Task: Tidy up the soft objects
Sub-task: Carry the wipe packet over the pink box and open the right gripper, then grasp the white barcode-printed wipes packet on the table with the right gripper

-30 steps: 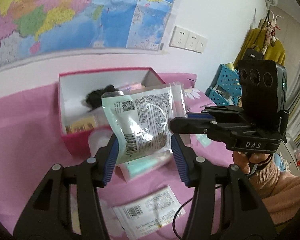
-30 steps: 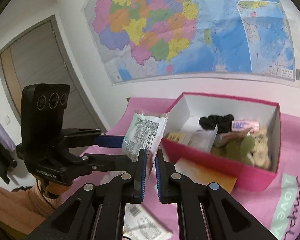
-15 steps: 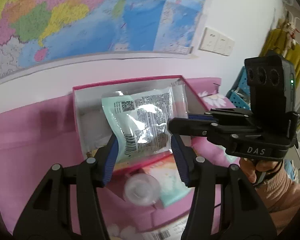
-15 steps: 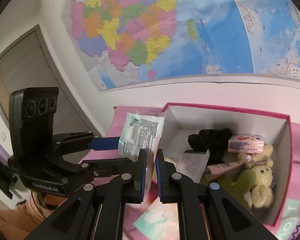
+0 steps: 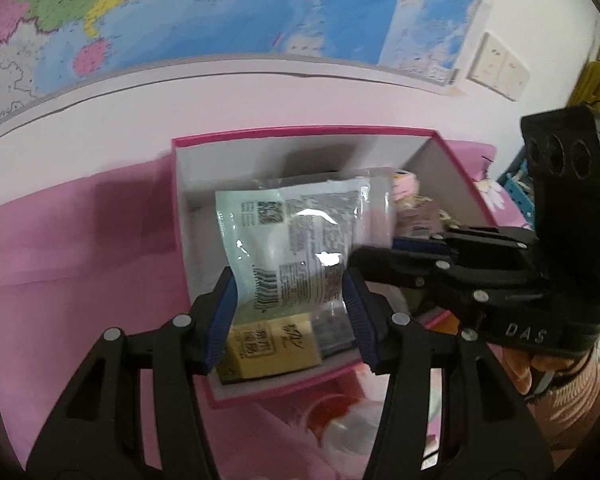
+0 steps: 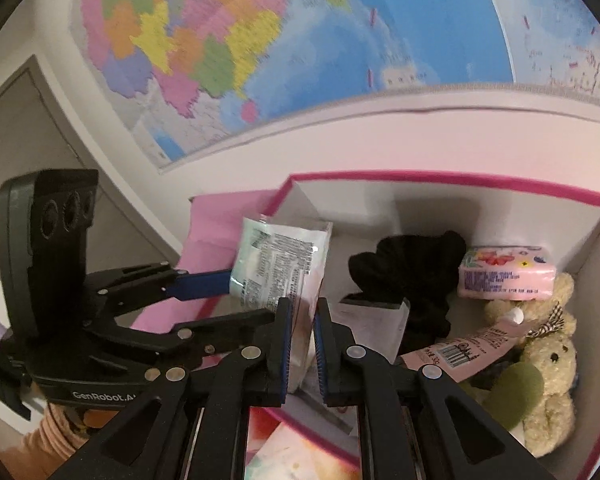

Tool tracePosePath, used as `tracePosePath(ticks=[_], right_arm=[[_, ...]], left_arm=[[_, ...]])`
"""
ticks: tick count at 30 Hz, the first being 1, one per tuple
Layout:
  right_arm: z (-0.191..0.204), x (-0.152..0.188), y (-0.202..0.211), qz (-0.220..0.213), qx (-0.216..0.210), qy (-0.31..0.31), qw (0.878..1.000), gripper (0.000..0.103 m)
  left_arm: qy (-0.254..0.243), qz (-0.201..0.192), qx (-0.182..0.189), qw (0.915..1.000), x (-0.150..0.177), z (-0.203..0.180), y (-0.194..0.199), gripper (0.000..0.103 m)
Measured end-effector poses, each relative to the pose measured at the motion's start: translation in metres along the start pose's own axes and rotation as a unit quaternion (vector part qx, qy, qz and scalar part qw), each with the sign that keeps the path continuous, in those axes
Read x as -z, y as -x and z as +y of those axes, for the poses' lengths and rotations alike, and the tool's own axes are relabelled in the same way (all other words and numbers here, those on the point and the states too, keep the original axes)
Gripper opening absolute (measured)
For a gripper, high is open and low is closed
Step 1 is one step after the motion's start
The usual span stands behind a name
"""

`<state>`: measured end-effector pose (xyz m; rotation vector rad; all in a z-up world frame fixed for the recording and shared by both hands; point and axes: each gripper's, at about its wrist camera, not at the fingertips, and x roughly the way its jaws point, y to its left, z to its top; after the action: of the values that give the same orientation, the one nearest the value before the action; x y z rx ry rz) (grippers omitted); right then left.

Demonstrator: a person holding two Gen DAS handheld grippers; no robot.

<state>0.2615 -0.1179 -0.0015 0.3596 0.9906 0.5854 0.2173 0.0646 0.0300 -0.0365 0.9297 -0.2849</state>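
Note:
A clear plastic packet [image 5: 292, 240] with a mint-green edge and printed barcode hangs over the open pink box [image 5: 300, 132]. My left gripper [image 5: 290, 292] is shut on the packet's lower part, one blue pad on each side. My right gripper [image 6: 302, 308] pinches the packet [image 6: 280, 264] by its side edge; its jaws are starting to open with the film still between the pads. Inside the box [image 6: 460, 178] lie a black scrunchie [image 6: 412, 264], a pink tissue pack [image 6: 504, 272], a cream teddy bear [image 6: 552, 360], a pink tube [image 6: 468, 348] and a tan packet [image 5: 272, 344].
The box sits on a pink cloth [image 5: 80, 248] against a wall with a large map [image 6: 260, 40]. Wall sockets [image 5: 496, 66] and a blue basket [image 5: 520, 196] are at the right, a grey door [image 6: 20, 140] at the left. Blurred items [image 5: 340, 420] lie before the box.
Both grippers have carried the packet forward and down, from in front of the box to over its open top. The box now fills more of both views.

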Motion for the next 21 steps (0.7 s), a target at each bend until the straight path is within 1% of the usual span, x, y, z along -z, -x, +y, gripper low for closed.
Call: tracePosePath(ticks=[1, 2, 6, 8, 10, 12, 16, 19, 21], right_arm=[[-0.001, 0.000, -0.003, 0.001, 0.010, -0.001, 1.000, 0.015], [-0.003, 0.001, -0.005, 0.002, 0.019, -0.003, 1.000, 0.020], [-0.006, 0.005, -0.004, -0.002, 0.037, -0.007, 0.999, 0.024], [-0.005, 0.008, 0.003, -0.009, 0.037, -0.007, 0.999, 0.027], [-0.004, 0.010, 0.009, -0.012, 0.038, -0.003, 0.999, 0.027], [-0.001, 0.016, 0.020, -0.018, 0.034, 0.002, 0.999, 0.028], [0.006, 0.029, 0.047, -0.035, 0.013, 0.009, 0.999, 0.028], [0.013, 0.043, 0.069, -0.044, 0.000, 0.023, 0.999, 0.031], [0.016, 0.054, 0.084, -0.046, -0.007, 0.034, 0.998, 0.032]], left_arm=[[0.004, 0.001, -0.002, 1.0000, -0.001, 0.002, -0.002, 0.055], [0.010, 0.000, -0.005, 0.9999, -0.001, 0.004, -0.002, 0.055], [0.024, -0.013, -0.023, 0.9994, 0.002, 0.009, 0.007, 0.055], [0.028, -0.024, -0.028, 0.9989, 0.004, 0.011, 0.016, 0.055], [0.030, -0.034, -0.032, 0.9985, 0.007, 0.012, 0.023, 0.055], [0.025, -0.049, -0.036, 0.9978, 0.012, 0.009, 0.034, 0.055], [0.022, -0.071, -0.025, 0.9969, 0.026, 0.006, 0.056, 0.055], [0.010, -0.090, -0.017, 0.9958, 0.046, 0.004, 0.080, 0.055], [0.004, -0.101, -0.015, 0.9948, 0.057, 0.002, 0.092, 0.058]])
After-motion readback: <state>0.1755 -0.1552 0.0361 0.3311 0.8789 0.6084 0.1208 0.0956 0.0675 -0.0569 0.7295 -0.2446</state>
